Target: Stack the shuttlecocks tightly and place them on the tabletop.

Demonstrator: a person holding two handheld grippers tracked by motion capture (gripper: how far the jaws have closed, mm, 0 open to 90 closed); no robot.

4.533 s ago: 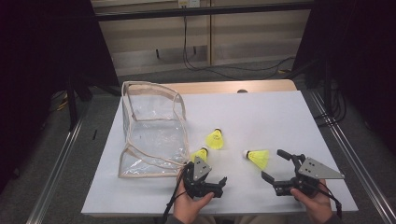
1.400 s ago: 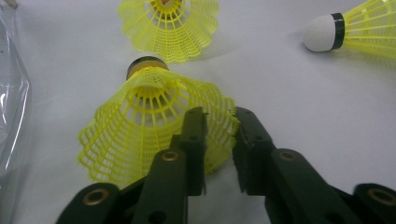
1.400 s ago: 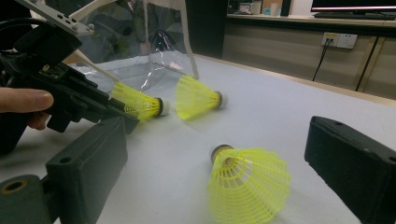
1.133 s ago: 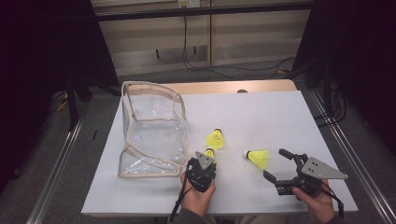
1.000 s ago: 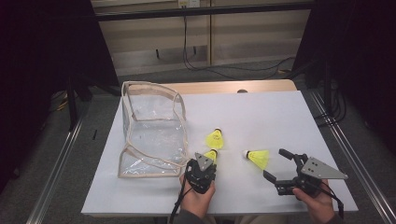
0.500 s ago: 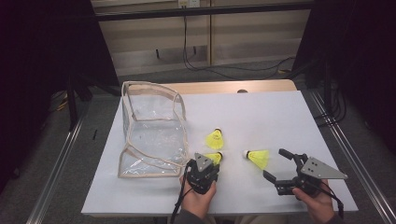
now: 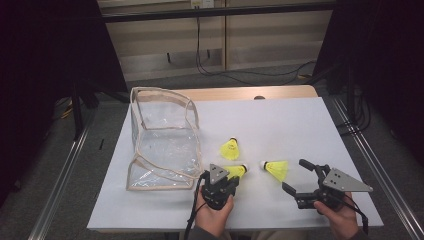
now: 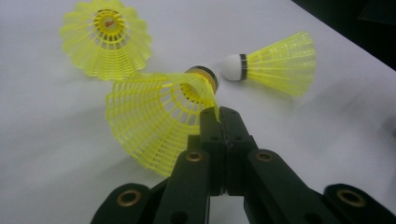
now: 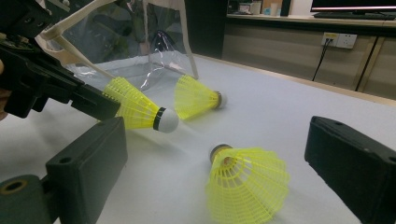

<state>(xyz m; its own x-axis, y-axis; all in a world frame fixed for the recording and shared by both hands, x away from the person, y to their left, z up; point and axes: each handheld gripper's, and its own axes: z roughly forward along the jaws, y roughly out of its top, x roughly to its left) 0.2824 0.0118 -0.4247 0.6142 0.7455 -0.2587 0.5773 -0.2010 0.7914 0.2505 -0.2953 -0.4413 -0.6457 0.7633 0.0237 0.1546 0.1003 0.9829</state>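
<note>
Bench (image 7: 300,125), white-topped, holding four items and my two tools. Item one: clear pouch (image 7: 162,140) with cream piping, standing at ten o'clock from my left hand (image 7: 212,215), its open mouth turned up and toward the far edge, probably so that things can be dropped in from above. Item two: held shuttlecock (image 8: 159,116), yellow mesh skirt, cork end pointing away from me; my left tool (image 8: 223,122) has its jaws pressed fully together on the skirt's rim, a thin pinch that seems chosen because the mesh gives an edge to nip where the rounded cork would not. In the high view it sits just at twelve o'clock of that tool, at the pouch's near right corner. Item three: far shuttlecock (image 7: 229,148), lying on the bench near twelve o'clock of the held one, apart from it. Item four: right shuttlecock (image 7: 275,169), white cork toward nine o'clock, lying loose between my two tools. My right tool (image 7: 298,173) is spread wide with nothing between its jaws, at rest near five o'clock of that shuttlecock, which I judge a waiting stance while the left works.
</note>
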